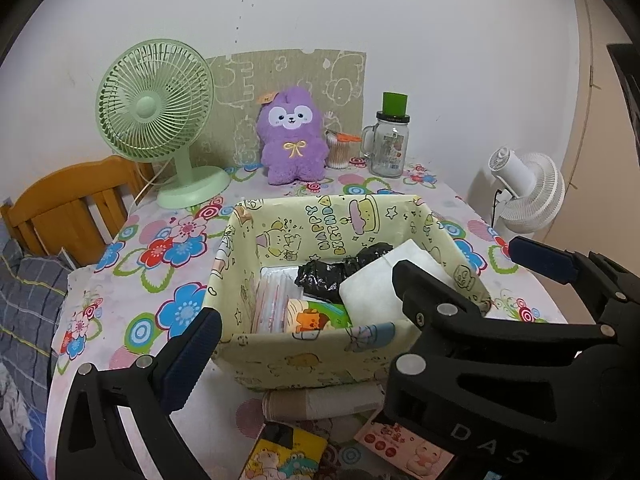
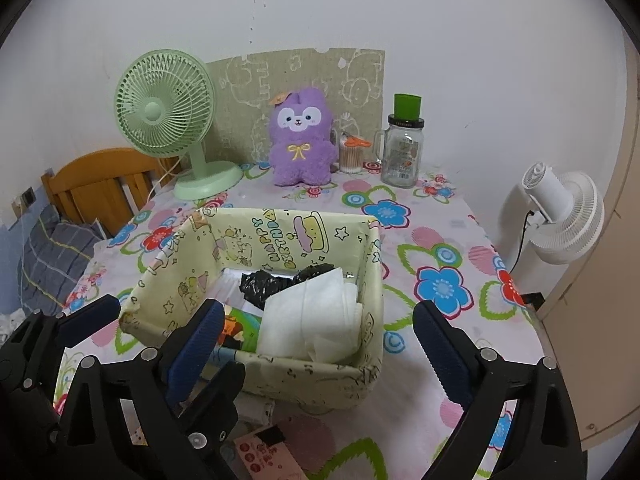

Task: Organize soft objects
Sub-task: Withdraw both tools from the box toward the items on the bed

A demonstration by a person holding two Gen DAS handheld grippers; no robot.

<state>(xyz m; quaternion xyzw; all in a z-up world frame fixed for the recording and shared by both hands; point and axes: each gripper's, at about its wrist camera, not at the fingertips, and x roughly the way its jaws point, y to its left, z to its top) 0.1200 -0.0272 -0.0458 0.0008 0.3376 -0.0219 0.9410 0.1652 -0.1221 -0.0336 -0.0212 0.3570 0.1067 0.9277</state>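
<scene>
A pale yellow "Happy Birthday" fabric basket (image 1: 304, 354) (image 2: 312, 378) stands on the flowered table. Inside lie a white folded cloth (image 1: 372, 290) (image 2: 316, 320), a crumpled black bag (image 1: 336, 270) (image 2: 272, 284), clear packets and a colourful packet (image 1: 316, 316). My left gripper (image 1: 312, 352) is open and empty at the basket's near side. My right gripper (image 2: 320, 344) is open and empty, its fingers on either side of the basket's near right corner. A purple plush toy (image 1: 292, 136) (image 2: 300, 136) sits upright at the back.
A green desk fan (image 1: 160, 120) (image 2: 172, 120), a glass jar with a green cap (image 1: 388, 140) (image 2: 402, 152) and a cotton-swab cup (image 1: 338, 152) stand along the wall. A white fan (image 2: 560, 216) is right of the table. Small packets (image 1: 288, 456) lie before the basket.
</scene>
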